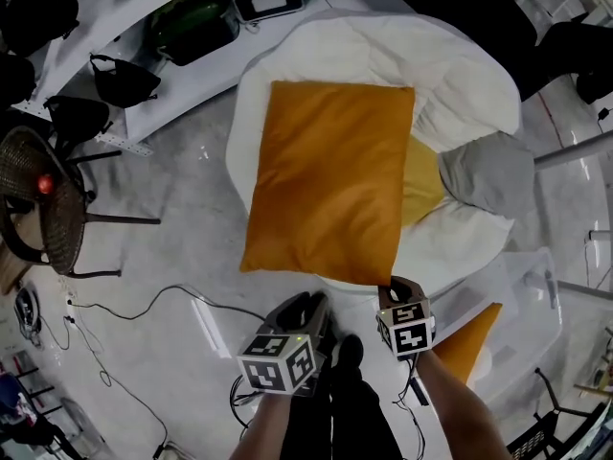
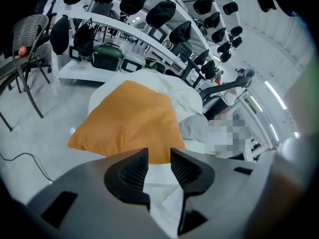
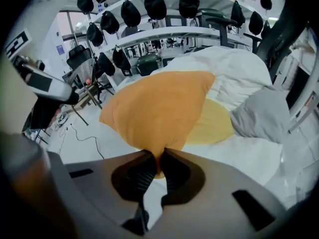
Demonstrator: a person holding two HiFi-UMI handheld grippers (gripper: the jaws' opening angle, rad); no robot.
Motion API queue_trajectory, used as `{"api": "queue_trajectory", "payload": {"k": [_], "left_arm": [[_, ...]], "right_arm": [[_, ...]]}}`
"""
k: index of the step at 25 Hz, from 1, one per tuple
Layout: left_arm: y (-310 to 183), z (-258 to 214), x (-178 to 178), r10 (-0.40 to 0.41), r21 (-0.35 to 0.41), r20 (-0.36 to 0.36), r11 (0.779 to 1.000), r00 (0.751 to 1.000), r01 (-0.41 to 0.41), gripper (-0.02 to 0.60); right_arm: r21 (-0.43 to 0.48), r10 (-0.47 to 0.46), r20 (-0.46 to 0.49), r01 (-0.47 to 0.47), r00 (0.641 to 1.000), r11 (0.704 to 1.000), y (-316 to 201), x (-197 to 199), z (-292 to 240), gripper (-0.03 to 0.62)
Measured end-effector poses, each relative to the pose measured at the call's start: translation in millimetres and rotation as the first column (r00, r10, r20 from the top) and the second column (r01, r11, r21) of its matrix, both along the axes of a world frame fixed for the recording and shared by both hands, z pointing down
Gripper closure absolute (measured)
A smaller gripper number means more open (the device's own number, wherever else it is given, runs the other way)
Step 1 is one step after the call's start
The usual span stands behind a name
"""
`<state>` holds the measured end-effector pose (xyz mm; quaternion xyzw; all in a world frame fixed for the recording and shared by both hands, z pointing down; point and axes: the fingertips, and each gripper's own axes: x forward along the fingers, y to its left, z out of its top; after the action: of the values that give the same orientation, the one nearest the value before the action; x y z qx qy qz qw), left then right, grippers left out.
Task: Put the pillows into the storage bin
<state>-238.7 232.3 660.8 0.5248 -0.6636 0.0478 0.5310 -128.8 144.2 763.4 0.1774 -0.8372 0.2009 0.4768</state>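
Observation:
A big orange pillow lies on a white cushion bed. My right gripper is shut on the pillow's near right corner, and orange cloth is pinched between its pads. To the left, my left gripper stands open at the pillow's near edge with nothing between its jaws. A yellow pillow and a grey pillow lie on the bed to the right. The clear storage bin at the lower right holds another orange pillow.
A wicker chair stands on the left. White shelves with black bags and cases run along the back. Cables trail over the pale floor near my feet. A person's forearms reach in from the bottom edge.

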Motion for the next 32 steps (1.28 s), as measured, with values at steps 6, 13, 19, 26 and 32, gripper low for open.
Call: {"api": "queue_trajectory", "payload": {"k": [6, 13, 19, 26, 32], "left_arm": [[-11.0, -52.3, -14.8, -0.011, 0.034, 0.009, 0.999, 1.0, 0.011, 0.443], [-36.1, -131.6, -19.3, 0.034, 0.106, 0.023, 0.994, 0.999, -0.036, 0.443], [-50.3, -189.9, -9.1, 0.086, 0.149, 0.019, 0.985, 0.996, -0.087, 0.443], [-81.8, -249.7, 9.6, 0.179, 0.231, 0.033, 0.956, 0.983, -0.181, 0.443], [-99.3, -286.2, 35.1, 0.219, 0.305, 0.0, 0.929, 0.976, -0.209, 0.443]], "right_arm": [[-0.091, 0.138, 0.129, -0.126, 0.982, 0.988, 3.1, -14.2, -73.4, 0.577], [-0.15, 0.278, 0.23, -0.248, 0.933, 0.957, -3.4, -22.4, -163.8, 0.577], [-0.164, 0.37, 0.3, -0.334, 0.879, 0.928, -11.5, -24.8, -229.9, 0.577], [-0.14, 0.426, 0.375, -0.404, 0.823, 0.904, -35.8, -16.7, -303.3, 0.577], [-0.163, 0.505, 0.43, -0.486, 0.748, 0.859, -51.3, 13.9, -345.1, 0.576]]}}
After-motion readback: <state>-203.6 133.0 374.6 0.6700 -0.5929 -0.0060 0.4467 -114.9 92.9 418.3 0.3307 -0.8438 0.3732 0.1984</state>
